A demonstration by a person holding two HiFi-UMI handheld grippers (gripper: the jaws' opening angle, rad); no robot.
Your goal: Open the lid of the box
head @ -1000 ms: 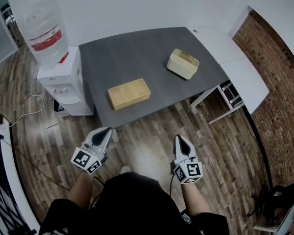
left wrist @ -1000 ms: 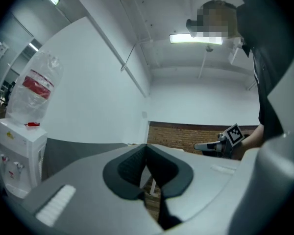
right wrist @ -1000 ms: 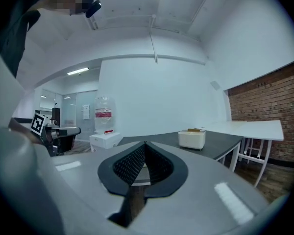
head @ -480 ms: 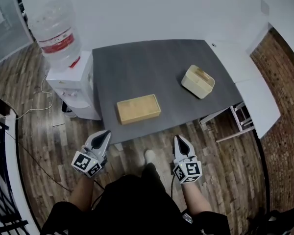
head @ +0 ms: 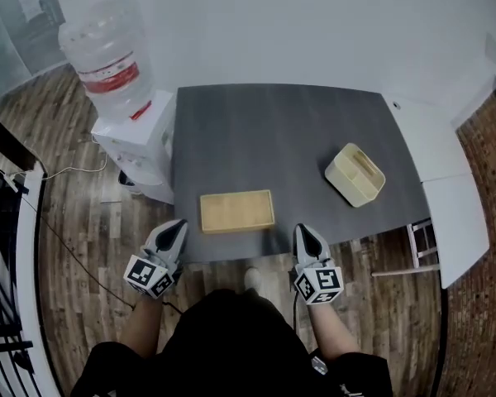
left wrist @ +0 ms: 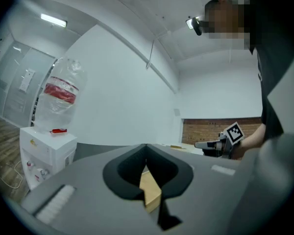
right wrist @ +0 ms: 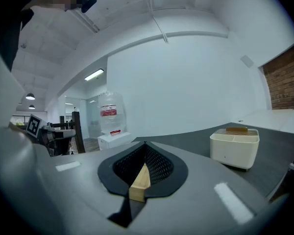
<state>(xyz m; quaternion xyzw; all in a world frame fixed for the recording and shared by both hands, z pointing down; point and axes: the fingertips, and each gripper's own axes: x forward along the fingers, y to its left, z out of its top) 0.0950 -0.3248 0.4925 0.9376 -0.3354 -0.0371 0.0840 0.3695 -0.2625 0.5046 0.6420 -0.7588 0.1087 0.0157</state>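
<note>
Two boxes ahead of a pair of clenched, empty grippers

One flat wooden box lies at the near edge of the counter, its long axis along that edge; a cream box sits tilted, well apart to its right, and which one the task means cannot be told. The wooden box lies just ahead of and between the left gripper and right gripper, about equally near to both. The cream box is much nearer the right gripper. Both grippers have their jaws pressed together on nothing.
</note>
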